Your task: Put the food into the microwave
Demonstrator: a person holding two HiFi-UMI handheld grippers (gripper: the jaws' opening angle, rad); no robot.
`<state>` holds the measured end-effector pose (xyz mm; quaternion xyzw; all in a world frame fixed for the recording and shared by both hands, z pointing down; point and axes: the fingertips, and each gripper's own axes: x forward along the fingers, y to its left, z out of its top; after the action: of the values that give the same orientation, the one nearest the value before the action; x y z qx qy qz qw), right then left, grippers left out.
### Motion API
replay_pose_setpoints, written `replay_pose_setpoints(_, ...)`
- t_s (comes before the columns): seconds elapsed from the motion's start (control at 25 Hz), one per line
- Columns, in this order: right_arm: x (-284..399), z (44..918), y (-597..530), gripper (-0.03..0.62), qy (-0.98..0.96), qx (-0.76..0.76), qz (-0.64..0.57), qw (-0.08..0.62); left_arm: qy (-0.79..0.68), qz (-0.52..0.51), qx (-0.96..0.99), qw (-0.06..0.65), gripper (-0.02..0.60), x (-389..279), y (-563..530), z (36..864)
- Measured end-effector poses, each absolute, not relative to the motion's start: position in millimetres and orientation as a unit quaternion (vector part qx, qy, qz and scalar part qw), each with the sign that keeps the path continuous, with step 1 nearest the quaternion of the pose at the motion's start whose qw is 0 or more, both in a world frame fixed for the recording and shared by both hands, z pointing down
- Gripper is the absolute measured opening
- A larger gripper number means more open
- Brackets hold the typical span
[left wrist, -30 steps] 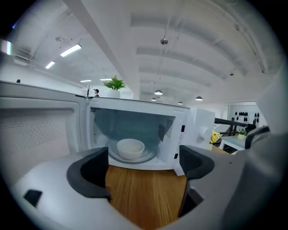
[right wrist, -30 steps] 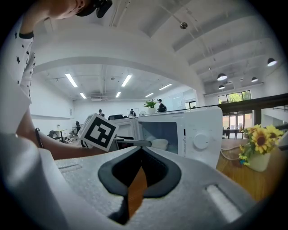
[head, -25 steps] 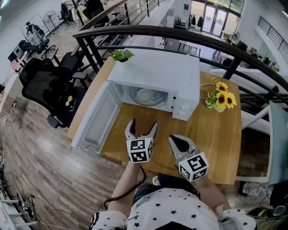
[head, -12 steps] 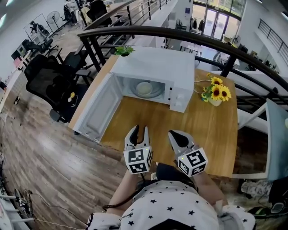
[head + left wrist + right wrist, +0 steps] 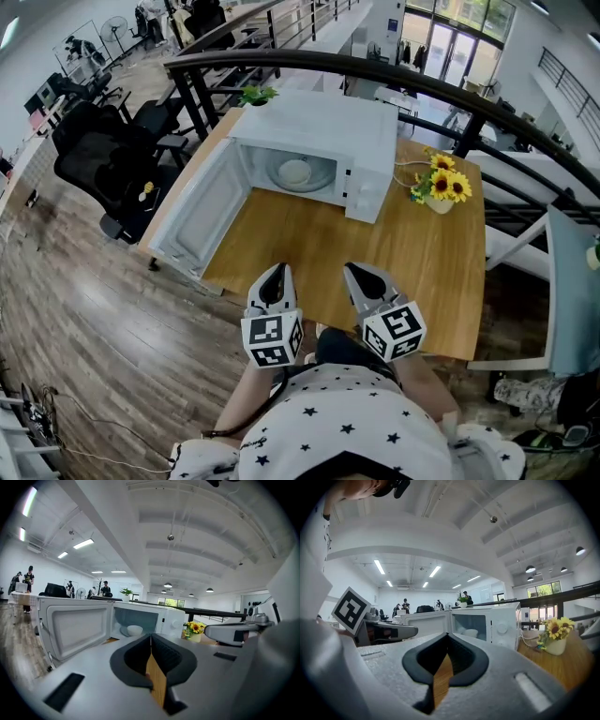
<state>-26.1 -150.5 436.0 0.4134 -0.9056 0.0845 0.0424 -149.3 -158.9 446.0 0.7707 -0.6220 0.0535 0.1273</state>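
The white microwave (image 5: pixel 323 127) stands at the back of the wooden table (image 5: pixel 394 248), its door (image 5: pixel 199 214) swung wide open to the left. A white bowl of food (image 5: pixel 295 172) sits on the turntable inside; the left gripper view shows this bowl (image 5: pixel 135 630) too. My left gripper (image 5: pixel 275 273) hovers near the table's front edge, well short of the microwave. Its jaws have just been closing and now meet with nothing between them. My right gripper (image 5: pixel 354 272) is beside it, also shut and empty.
A vase of sunflowers (image 5: pixel 439 187) stands right of the microwave, with a cord beside it. A small potted plant (image 5: pixel 256 95) sits at the table's back left corner. A dark railing (image 5: pixel 469 94) curves behind the table. Office chairs (image 5: pixel 94 159) stand on the floor at left.
The left gripper's jaws went from wide open to shut with nothing in them. Both grippers drew back from the microwave toward the table's front edge, the left one farther.
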Motion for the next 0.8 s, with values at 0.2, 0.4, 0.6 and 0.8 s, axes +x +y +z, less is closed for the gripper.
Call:
replay_pose_setpoints(0.2,-25.4,438.3,-144.7,0.005,-0.906,0.413,0.088,0.042,-0.619,0.055,0.774,0.123,0.003,-149.6,-151.0,442.5)
replay_pose_setpoints(0.4,-24.7,437.3,-146.1,0.005,-0.903,0.421,0.078,0.044,-0.618,0.057,0.774,0.125,0.003,-151.3,-150.6,444.5)
replay_pose_setpoints(0.6,-27.9,434.8,-148.2,0.005,-0.901,0.424,0.073,0.045,-0.613,0.055,0.778,0.127,0.003,-154.6,-152.5,445.8)
replay_pose_setpoints(0.8,-30.4,434.7,-152.8,0.005,-0.901,0.425,0.076,0.041,-0.608,0.053,0.781,0.13,0.003,-156.3,-155.7,446.6)
